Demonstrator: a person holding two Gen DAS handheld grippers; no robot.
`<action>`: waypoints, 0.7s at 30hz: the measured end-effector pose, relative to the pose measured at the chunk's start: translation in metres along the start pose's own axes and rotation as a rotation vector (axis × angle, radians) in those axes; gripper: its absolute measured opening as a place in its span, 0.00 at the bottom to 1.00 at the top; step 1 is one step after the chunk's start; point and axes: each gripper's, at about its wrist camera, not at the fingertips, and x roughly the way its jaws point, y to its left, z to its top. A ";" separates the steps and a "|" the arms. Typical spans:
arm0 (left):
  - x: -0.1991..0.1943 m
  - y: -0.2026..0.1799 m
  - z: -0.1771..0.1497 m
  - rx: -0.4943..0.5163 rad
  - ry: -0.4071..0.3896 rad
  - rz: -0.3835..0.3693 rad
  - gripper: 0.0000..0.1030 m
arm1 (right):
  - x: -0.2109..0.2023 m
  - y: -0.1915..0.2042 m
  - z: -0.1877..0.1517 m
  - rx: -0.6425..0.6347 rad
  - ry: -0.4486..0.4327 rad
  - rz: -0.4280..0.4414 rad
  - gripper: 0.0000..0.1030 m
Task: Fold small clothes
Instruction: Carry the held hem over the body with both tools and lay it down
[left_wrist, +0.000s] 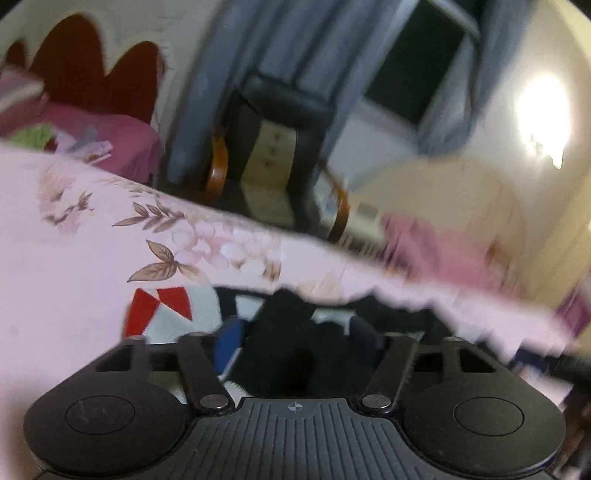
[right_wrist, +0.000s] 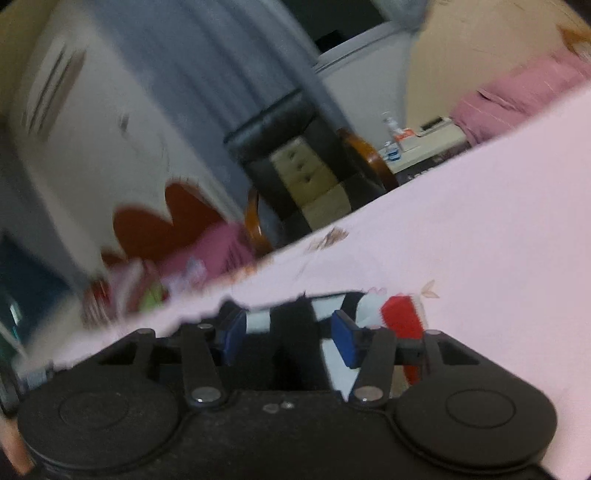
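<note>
Lying flat on sheet (right_wrist: 498, 221), garment (right_wrist: 400, 319) (orientation unclear); both grippers' jaws spread.

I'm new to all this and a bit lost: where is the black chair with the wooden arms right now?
The black chair stands beyond the far edge of the pink floral sheet, in front of the grey curtains, near the middle of both wrist views.

**Gripper hardware — appearance check**

Both units are showing matte black bodies with twin round end caps. The left gripper (left_wrist: 295, 332) is displaying a ribbed centre plate with a small crosshair mark; silver pivot screws are capping the link arms. The right gripper (right_wrist: 288, 332) is presenting blue finger pads (right_wrist: 345, 339) — surface grainy.
</note>
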 end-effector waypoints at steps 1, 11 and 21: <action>0.006 -0.006 -0.001 0.038 0.042 0.028 0.52 | 0.006 0.007 0.000 -0.053 0.028 -0.024 0.47; -0.014 -0.025 -0.007 0.178 -0.153 0.157 0.04 | 0.020 0.057 -0.007 -0.337 -0.031 -0.265 0.05; 0.026 -0.041 -0.011 0.292 -0.036 0.320 0.14 | 0.050 0.045 -0.006 -0.378 0.096 -0.368 0.15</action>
